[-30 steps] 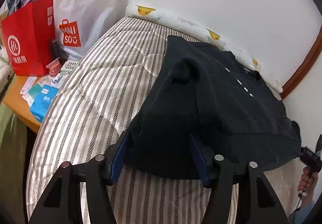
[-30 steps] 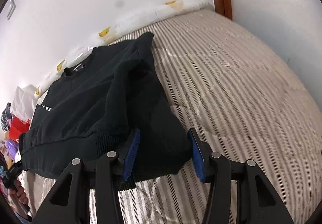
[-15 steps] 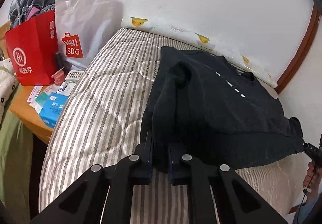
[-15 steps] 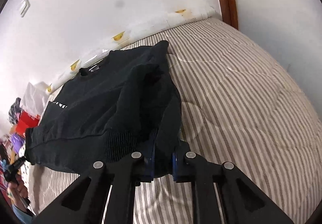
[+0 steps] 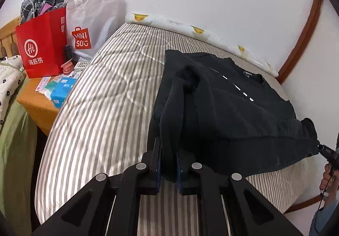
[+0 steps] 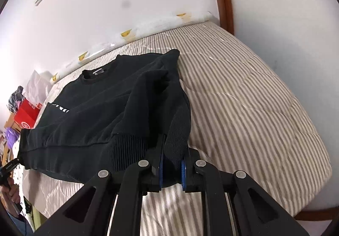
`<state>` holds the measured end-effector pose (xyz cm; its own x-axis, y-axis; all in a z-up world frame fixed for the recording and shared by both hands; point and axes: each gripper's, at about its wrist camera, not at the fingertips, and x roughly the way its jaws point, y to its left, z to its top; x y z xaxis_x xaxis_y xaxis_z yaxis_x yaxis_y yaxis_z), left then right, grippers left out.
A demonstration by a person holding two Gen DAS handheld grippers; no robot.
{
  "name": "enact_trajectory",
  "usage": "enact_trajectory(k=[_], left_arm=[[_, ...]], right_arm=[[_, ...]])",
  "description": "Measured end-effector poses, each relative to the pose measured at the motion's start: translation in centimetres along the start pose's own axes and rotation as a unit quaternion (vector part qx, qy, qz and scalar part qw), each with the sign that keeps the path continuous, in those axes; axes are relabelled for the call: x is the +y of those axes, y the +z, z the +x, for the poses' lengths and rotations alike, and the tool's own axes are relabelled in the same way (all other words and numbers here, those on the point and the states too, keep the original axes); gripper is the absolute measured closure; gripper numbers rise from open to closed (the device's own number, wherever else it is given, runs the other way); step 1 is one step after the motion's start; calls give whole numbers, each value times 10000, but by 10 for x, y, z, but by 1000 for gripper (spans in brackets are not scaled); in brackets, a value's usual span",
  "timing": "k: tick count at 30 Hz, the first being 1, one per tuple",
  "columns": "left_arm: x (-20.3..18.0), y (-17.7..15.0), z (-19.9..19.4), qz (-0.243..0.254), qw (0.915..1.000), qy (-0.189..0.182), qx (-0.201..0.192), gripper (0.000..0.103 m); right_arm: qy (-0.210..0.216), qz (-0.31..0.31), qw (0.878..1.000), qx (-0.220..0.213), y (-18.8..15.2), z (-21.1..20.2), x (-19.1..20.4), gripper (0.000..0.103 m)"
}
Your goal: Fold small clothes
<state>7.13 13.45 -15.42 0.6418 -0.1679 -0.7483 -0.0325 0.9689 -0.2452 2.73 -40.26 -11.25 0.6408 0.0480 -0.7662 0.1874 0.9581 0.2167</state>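
A black sweatshirt (image 5: 233, 108) lies spread on a striped mattress (image 5: 106, 98), neck toward the wall, a short row of white marks across its chest. Its two near hem corners are lifted off the bed and bunched into folds, so the ribbed hem sags between them. Each sleeve is folded inward over the body, forming a rumpled ridge along either side.

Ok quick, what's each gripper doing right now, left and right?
Left gripper: closed on the near corner of the black sweatshirt.
Right gripper: closed on the sweatshirt's other near corner, at the ribbed hem.
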Motion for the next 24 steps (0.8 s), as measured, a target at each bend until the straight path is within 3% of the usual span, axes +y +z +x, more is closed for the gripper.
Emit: enact_trajectory(k=[8, 15, 20, 24], left_arm=[[-3, -13, -6, 41, 10000, 16, 14, 90], [1, -7, -25, 97, 9998, 118, -145, 83], [-4, -3, -42, 68, 9991, -238, -352, 53], [-19, -8, -37, 209, 9978, -577, -260, 53]], right_arm=[[-298, 19, 9996, -14, -22, -11, -5, 89], [-847, -222, 9959, -229, -24, -37, 4, 75], [-503, -289, 9975, -406, -17, -58, 15, 62], [-213, -313, 9988, -314, -25, -54, 24, 59]])
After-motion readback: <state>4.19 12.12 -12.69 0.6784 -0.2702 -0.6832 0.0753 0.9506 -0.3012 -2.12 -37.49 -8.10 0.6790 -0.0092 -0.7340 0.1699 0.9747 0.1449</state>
